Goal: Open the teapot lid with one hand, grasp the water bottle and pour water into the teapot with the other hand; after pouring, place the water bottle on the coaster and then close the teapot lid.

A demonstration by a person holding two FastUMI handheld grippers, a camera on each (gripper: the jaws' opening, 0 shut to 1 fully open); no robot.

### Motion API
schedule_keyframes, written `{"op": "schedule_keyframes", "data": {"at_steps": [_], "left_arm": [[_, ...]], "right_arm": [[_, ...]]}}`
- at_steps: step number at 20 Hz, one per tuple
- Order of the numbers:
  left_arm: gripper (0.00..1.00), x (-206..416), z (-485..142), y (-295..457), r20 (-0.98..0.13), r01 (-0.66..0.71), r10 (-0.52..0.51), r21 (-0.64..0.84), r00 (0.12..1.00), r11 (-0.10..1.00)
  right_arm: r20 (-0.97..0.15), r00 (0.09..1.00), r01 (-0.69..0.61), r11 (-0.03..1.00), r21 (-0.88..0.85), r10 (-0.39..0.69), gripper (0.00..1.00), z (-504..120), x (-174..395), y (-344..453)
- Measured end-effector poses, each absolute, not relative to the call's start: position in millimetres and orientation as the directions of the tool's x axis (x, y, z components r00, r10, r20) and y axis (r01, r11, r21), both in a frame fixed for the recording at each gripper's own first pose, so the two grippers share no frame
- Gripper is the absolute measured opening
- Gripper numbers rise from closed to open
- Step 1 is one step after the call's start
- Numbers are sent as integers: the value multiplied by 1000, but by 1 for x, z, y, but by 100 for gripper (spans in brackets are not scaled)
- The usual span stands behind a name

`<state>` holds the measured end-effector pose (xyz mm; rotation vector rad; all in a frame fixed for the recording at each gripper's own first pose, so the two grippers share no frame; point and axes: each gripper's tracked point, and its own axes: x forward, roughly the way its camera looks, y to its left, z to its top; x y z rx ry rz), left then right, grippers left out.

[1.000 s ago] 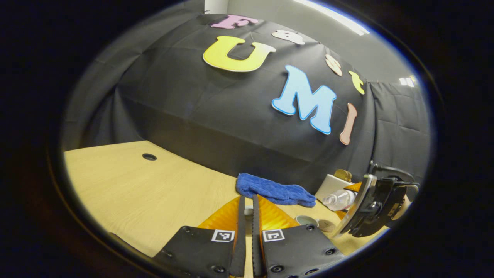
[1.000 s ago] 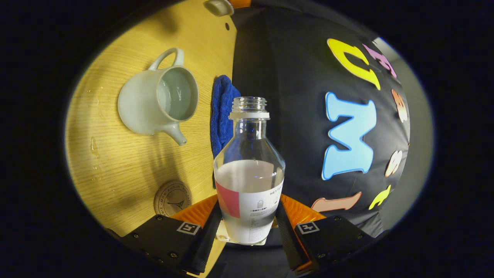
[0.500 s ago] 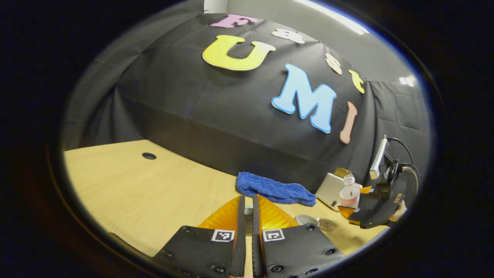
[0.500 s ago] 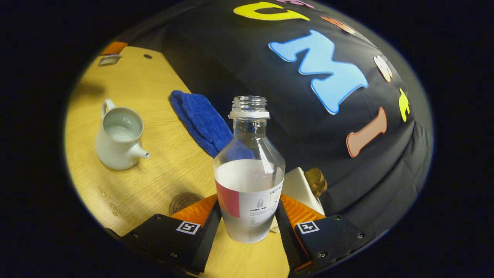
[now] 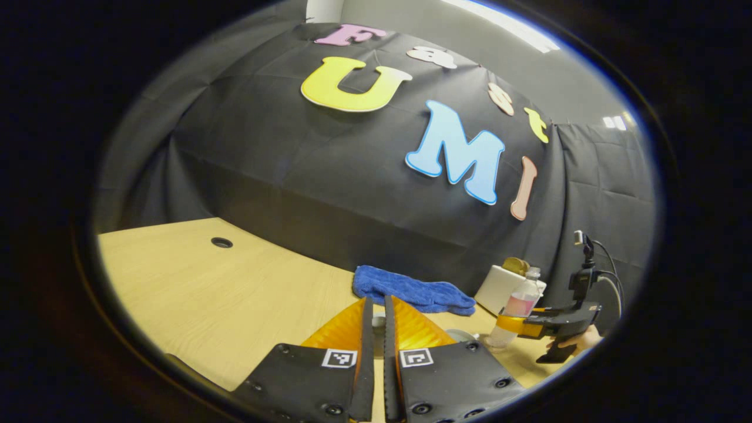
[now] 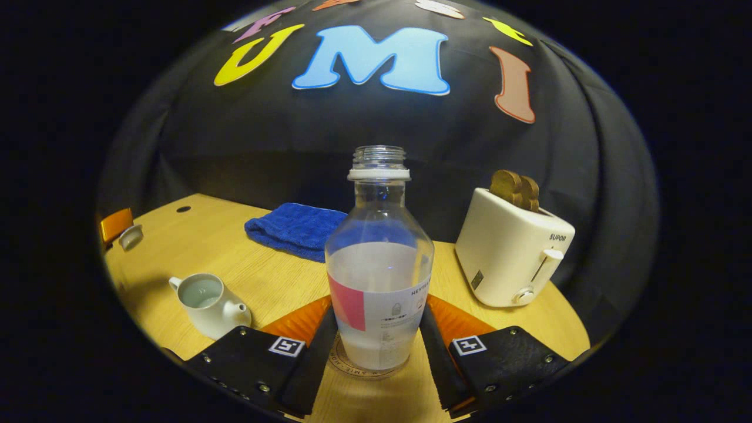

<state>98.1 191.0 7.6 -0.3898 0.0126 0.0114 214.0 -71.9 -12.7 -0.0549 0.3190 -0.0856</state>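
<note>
Clear plastic, half full of water: the bottle (image 6: 379,258) stands upright on the coaster (image 6: 364,367), both fingers of my right tool (image 6: 376,346) pressed to its sides. My left tool (image 5: 375,329) is narrowed around the lid (image 5: 379,321), whose grip I cannot confirm. Left on the wooden desk (image 6: 264,282) sits the open teapot (image 6: 208,302). Farther back lie a blue cloth (image 6: 294,229) and a toaster (image 6: 511,252).

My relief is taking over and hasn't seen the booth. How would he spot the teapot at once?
On the wooden table, look left of the water bottle and in front of the blue towel. The teapot is the small pale pot, lid off, with a short spout and loop handle.
</note>
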Motion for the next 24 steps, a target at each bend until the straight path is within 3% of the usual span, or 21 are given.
{"op": "schedule_keyframes", "data": {"at_steps": [5, 17, 19, 21, 22, 24], "left_arm": [[15, 98, 8, 188, -14, -7, 2, -380, 1000, 925], [15, 102, -2, 184, -40, -9, -6, -367, 999, 930], [15, 103, -2, 183, -42, -9, -6, -363, 999, 932], [13, 102, -3, 183, -41, -7, -8, -363, 999, 932], [13, 102, -2, 182, -41, -6, -10, -364, 999, 932], [13, 102, -1, 180, -40, -2, -14, -362, 999, 932]], "right_arm": [[-295, 955, 66, 988, 137, -22, 76, -13, 218, -65], [-265, 964, 49, 998, 49, -34, 79, -8, 215, -66], [-259, 965, 52, 998, 40, -40, 88, -7, 215, -67], [-254, 966, 58, 998, 15, -53, 89, -4, 212, -67], [-242, 968, 65, 998, -1, -64, 95, -1, 212, -67], [-201, 976, 72, 997, -30, -77, 98, 13, 211, -66]]}}
